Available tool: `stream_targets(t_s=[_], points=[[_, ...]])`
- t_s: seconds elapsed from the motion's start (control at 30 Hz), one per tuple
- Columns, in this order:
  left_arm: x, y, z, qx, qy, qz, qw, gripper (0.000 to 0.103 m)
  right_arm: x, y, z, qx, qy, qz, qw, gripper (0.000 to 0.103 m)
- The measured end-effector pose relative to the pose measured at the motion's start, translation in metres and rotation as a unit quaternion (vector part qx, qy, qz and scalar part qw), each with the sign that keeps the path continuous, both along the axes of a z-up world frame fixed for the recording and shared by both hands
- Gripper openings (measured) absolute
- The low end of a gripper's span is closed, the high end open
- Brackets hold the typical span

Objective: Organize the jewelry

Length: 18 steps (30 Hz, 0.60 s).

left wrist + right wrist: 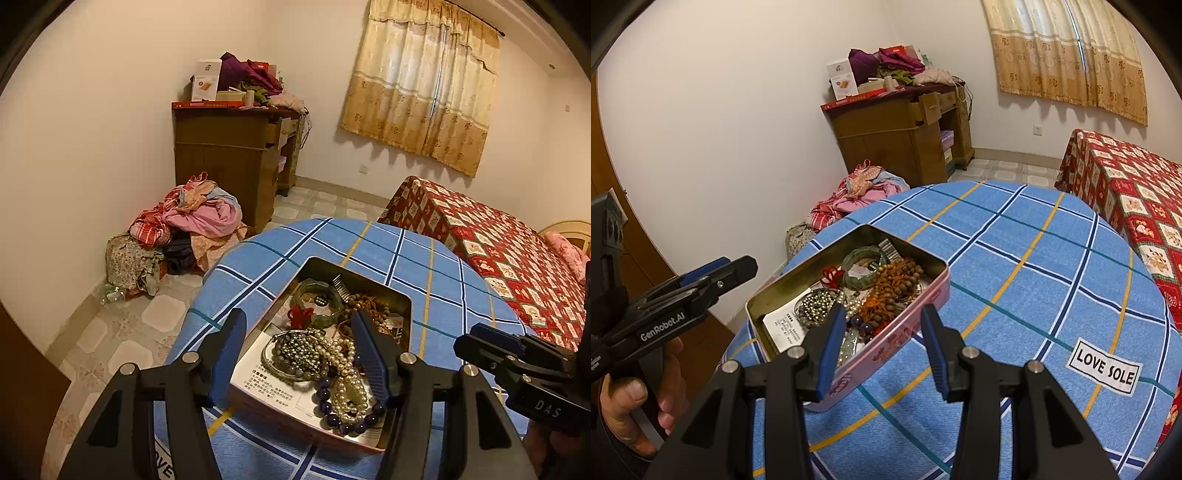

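Note:
An open tin (406, 306) (938, 284) with pink sides sits on the blue plaid tablecloth (369, 251) (1015, 258). It holds a green bangle (317, 299) (864, 266), wooden beads (369, 306) (901, 277), a pearl strand (343, 365), purple beads (347, 417), a dark bead cluster (299, 354) (818, 306) and a printed leaflet (258, 376) (783, 325). My left gripper (297, 317) (744, 266) hovers open over the tin's near-left part, nothing between its fingers. My right gripper (883, 310) (467, 338) stands open astride the tin's near long wall, gripping nothing.
A bed with a red patterned cover (498, 251) (1126, 184) stands just right of the table. A wooden desk (229, 155) (897, 136) stands by the far wall, a clothes pile (184, 229) on the floor before it. A hand (628, 398) holds the left gripper's handle.

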State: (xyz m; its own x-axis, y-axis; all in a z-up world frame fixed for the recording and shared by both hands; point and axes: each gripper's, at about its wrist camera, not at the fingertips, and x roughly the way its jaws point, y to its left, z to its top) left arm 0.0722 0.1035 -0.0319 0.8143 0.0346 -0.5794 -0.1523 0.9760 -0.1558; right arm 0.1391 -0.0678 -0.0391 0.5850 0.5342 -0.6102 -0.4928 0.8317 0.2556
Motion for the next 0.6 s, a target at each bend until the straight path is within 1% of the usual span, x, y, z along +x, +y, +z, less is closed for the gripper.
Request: stream_targets(t_s=[0.2, 0.37, 0.5, 0.6], points=[[0.0013, -0.0008, -0.002, 0.009, 0.004, 0.002, 1.0, 0.06, 0.0007, 0.0004, 0.0001, 0.0, 0.001, 0.0, 1.0, 0.046], [0.003, 0.002, -0.0046, 0.005, 0.009, 0.007, 0.9999, 0.06, 0.0009, -0.0003, -0.0006, -0.001, 0.001, 0.0, 1.0, 0.046], [0.0014, 0.0, -0.0035, 0.022, 0.001, 0.012, 0.9997, 0.06, 0.0013, -0.0022, -0.0018, 0.0, 0.001, -0.001, 1.0, 0.046], [0.0014, -0.0018, -0.0021, 0.028, -0.002, 0.012, 0.9995, 0.06, 0.0013, -0.0025, -0.0017, -0.001, 0.001, -0.001, 1.0, 0.046]])
